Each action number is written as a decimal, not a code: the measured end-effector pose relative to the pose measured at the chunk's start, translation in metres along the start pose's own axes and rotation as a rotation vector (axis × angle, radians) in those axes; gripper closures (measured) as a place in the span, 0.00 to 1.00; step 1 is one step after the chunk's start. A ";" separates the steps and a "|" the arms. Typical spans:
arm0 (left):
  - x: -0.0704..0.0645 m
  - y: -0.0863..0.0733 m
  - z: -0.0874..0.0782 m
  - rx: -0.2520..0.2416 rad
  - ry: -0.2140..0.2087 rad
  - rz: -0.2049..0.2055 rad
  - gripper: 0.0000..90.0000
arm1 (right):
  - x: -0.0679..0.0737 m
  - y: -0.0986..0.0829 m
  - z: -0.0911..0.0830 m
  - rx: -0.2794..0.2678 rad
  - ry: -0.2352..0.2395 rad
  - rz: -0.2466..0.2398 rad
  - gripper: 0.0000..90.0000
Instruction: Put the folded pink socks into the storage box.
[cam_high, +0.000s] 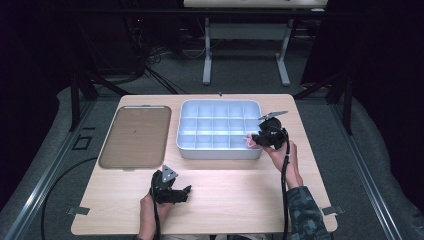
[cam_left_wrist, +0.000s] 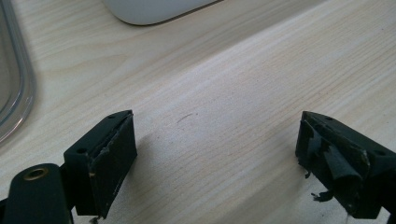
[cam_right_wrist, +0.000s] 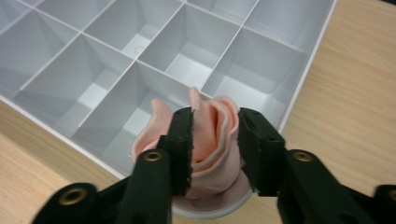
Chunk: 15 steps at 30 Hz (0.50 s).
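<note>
High view, near edge: my left gripper (cam_high: 176, 192) sits low over the front of the bench (cam_high: 225, 205), well apart from everything else.
Left jaws: in the left gripper view I see them spread wide with bare wood between them, holding nothing.
Left hand: my hand (cam_high: 150, 206) comes in from the bottom edge behind that gripper.
Right gripper: my right gripper (cam_high: 256, 139) is at the near right corner of the white divided box (cam_high: 220, 150).
Right jaws: in the right gripper view they are closed on a folded pink cloth (cam_right_wrist: 212, 140), one jaw on each side of the bundle.
Cloth position: it is over the corner compartment of the box, just inside the rim; I cannot tell whether it touches the bottom.
Middle left: a brown tray (cam_high: 135, 136) lies flat beside the box, apart from it.
Far: a second table's white legs (cam_high: 207, 55) stand on the grey floor beyond the bench.
</note>
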<state>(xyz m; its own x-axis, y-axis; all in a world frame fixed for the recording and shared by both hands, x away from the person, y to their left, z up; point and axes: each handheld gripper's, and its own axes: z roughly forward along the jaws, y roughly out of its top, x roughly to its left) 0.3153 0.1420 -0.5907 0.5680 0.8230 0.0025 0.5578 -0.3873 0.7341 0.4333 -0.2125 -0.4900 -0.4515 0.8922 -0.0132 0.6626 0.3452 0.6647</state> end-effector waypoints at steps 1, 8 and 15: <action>0.000 0.000 0.000 0.000 0.000 0.000 0.13 | 0.001 -0.001 0.002 0.012 -0.001 0.005 0.81; 0.000 0.000 0.000 0.000 0.000 0.000 0.13 | -0.002 -0.005 0.009 0.023 -0.007 0.026 0.84; 0.000 0.000 0.000 0.000 -0.001 0.000 0.13 | -0.002 -0.007 -0.008 -0.031 0.035 0.035 0.57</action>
<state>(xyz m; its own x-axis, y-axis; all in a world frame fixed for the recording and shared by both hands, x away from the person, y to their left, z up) 0.3154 0.1420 -0.5907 0.5685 0.8227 0.0021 0.5579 -0.3874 0.7340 0.4248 -0.2189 -0.4887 -0.4493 0.8926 0.0364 0.6597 0.3041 0.6873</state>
